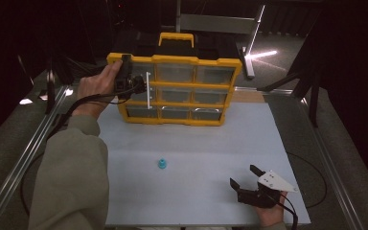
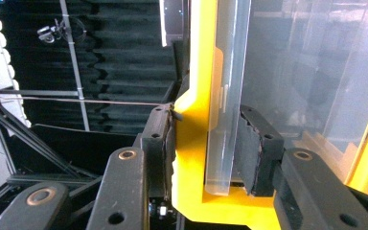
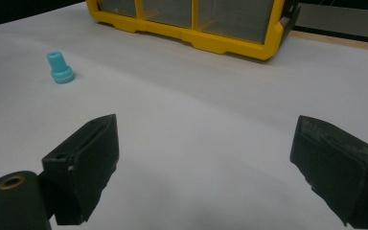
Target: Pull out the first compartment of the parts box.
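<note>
A pale grey bench (image 1: 196, 191) carries two things — a yellow compartment organizer (image 1: 175, 89) standing tilted at its far edge, and a small teal plastic cap (image 1: 162, 164) upright near the middle

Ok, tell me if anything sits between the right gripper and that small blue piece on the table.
Nothing visible does. The right gripper, fingers apart, faces bare white table all the way to the blue piece, which stands alone. The yellow organizer sits farther back, off that line.
</note>
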